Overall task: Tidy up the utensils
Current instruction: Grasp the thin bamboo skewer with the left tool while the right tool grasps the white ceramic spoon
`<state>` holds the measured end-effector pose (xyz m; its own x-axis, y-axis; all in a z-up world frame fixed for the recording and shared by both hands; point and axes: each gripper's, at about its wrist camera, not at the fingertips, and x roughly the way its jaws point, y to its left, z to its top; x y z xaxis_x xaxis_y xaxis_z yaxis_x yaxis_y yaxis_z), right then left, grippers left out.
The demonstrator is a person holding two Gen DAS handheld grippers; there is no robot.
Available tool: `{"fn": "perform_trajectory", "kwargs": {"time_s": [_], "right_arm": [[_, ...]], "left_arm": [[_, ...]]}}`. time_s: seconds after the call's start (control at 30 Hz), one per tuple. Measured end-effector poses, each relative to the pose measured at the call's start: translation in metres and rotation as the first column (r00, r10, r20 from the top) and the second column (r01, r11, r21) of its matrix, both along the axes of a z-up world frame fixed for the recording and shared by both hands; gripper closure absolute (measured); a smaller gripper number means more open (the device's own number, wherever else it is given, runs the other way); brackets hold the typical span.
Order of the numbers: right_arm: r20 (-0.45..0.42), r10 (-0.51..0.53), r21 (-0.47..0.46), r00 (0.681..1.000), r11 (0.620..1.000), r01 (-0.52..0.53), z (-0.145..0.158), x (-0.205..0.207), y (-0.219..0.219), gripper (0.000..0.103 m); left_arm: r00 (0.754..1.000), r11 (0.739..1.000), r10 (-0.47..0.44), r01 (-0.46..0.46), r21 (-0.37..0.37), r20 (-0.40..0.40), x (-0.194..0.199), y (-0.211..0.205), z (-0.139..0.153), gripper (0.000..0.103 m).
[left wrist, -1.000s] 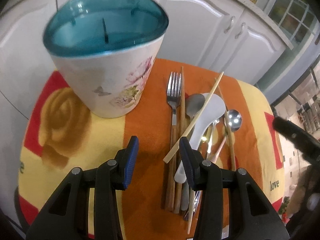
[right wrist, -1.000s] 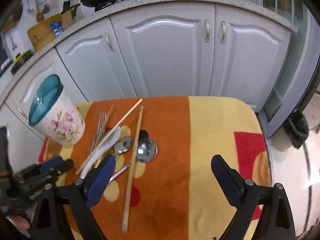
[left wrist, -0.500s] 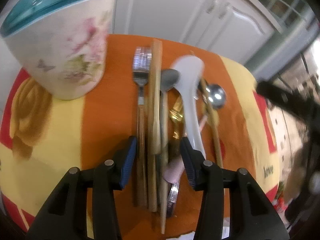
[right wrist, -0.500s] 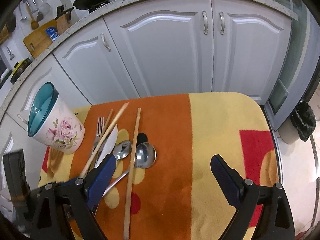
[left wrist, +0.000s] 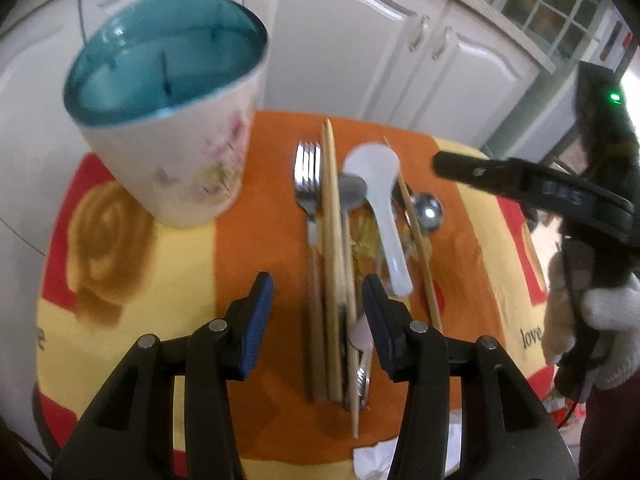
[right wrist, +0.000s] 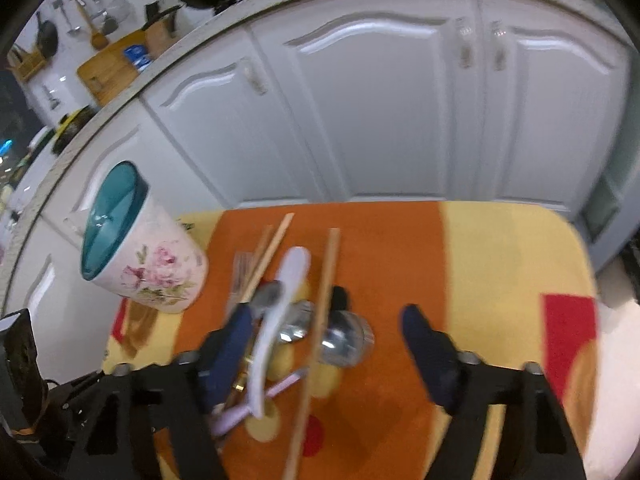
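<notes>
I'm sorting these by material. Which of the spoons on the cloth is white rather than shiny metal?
The white spoon, lying between the two chopsticks with its bowl towards the cabinets. The metal spoon beside it and the round metal ladle are both shiny silver.

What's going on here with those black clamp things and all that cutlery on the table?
A person is tidying utensils with a hand-held gripper in each hand. A fork, chopsticks, a white spoon and metal spoons lie in a loose pile on the orange cloth. The flowered holder beside them looks empty. The left gripper is opening above the handles; the right gripper is closing over the pile. Neither grips anything yet.
</notes>
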<state>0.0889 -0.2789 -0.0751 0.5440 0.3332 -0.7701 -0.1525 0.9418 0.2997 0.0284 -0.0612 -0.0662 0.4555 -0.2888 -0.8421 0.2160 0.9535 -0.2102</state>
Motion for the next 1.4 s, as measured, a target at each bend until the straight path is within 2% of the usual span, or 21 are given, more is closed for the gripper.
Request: {"fn": "perform_trajectory", "kwargs": {"time_s": [0.07,0.1,0.2,0.3,0.33,0.37,0.4,0.47,0.53,0.6,0.83,0.9,1.03,1.17,1.23,1.3,1.4], "right_arm": [[-0.026,0.037,0.029,0.999,0.999,-0.037,-0.006,0.014,0.009,0.047],[-0.039,0.066,0.035,0.997,0.997,-0.064,-0.009,0.024,0.015,0.048],[-0.065,0.095,-0.013,0.993,0.995,-0.096,-0.019,0.042,0.028,0.055],[-0.094,0.098,0.016,0.991,0.995,-0.097,-0.03,0.054,0.029,0.077],[-0.102,0.102,0.049,0.99,0.994,-0.097,-0.034,0.058,0.028,0.09],[-0.107,0.104,0.071,0.989,0.993,-0.096,-0.036,0.059,0.027,0.093],[-0.104,0.102,0.086,0.989,0.992,-0.094,-0.037,0.059,0.026,0.094],[-0.082,0.105,0.102,0.991,0.99,-0.097,-0.034,0.053,0.024,0.095],[-0.063,0.103,0.109,0.993,0.989,-0.096,-0.03,0.045,0.019,0.096],[-0.047,0.097,0.127,0.994,0.988,-0.091,-0.022,0.033,0.012,0.097],[-0.044,0.079,0.236,0.996,0.969,-0.066,-0.01,-0.007,-0.011,0.099],[-0.06,0.083,0.251,0.995,0.966,-0.066,-0.012,-0.016,-0.012,0.099],[-0.123,0.097,0.339,0.988,0.939,-0.051,-0.023,-0.032,-0.012,0.099],[-0.184,0.116,0.31,0.976,0.949,-0.055,-0.038,-0.041,-0.003,0.099],[-0.205,0.127,0.293,0.971,0.954,-0.063,-0.046,-0.044,0.001,0.099],[-0.221,0.144,0.264,0.965,0.961,-0.083,-0.051,-0.044,0.007,0.099],[-0.238,0.142,0.214,0.961,0.973,-0.09,-0.056,-0.043,0.013,0.097]], "left_arm": [[1.0,1.0,0.007,-0.007,0.01,0.005,0.006,0.001,0.002,0.058],[1.0,1.0,0.008,-0.008,0.011,0.005,0.008,-0.001,0.001,0.058],[1.0,1.0,-0.007,0.007,0.013,-0.001,0.015,-0.008,-0.003,0.058],[0.999,0.999,-0.026,0.026,0.026,-0.023,0.024,-0.017,-0.013,0.058],[0.999,0.999,-0.031,0.031,0.026,-0.029,0.025,-0.02,-0.016,0.058],[0.999,0.999,-0.037,0.038,0.023,-0.037,0.028,-0.022,-0.019,0.061],[0.998,0.999,-0.041,0.042,0.016,-0.05,0.03,-0.023,-0.023,0.074],[0.996,0.999,-0.044,0.046,0.018,-0.077,0.034,-0.026,-0.03,0.09],[0.997,0.999,-0.052,0.053,0.013,-0.062,0.032,-0.024,-0.03,0.096],[0.995,0.998,-0.061,0.06,-0.011,-0.079,0.028,-0.021,-0.028,0.098],[0.99,0.993,-0.117,0.117,-0.003,-0.082,-0.01,0.002,-0.007,0.098],[0.988,0.991,-0.129,0.131,0.017,-0.088,-0.023,0.01,-0.004,0.098],[0.98,0.986,-0.153,0.16,0.049,-0.128,-0.042,0.019,-0.007,0.098],[0.974,0.985,-0.148,0.161,0.065,-0.171,-0.055,0.029,-0.018,0.098],[0.975,0.987,-0.132,0.145,0.061,-0.179,-0.055,0.033,-0.02,0.094],[0.979,0.993,-0.107,0.115,0.036,-0.175,-0.05,0.039,-0.018,0.079],[0.986,0.996,-0.083,0.084,0.003,-0.143,-0.042,0.048,-0.008,0.064]]}}
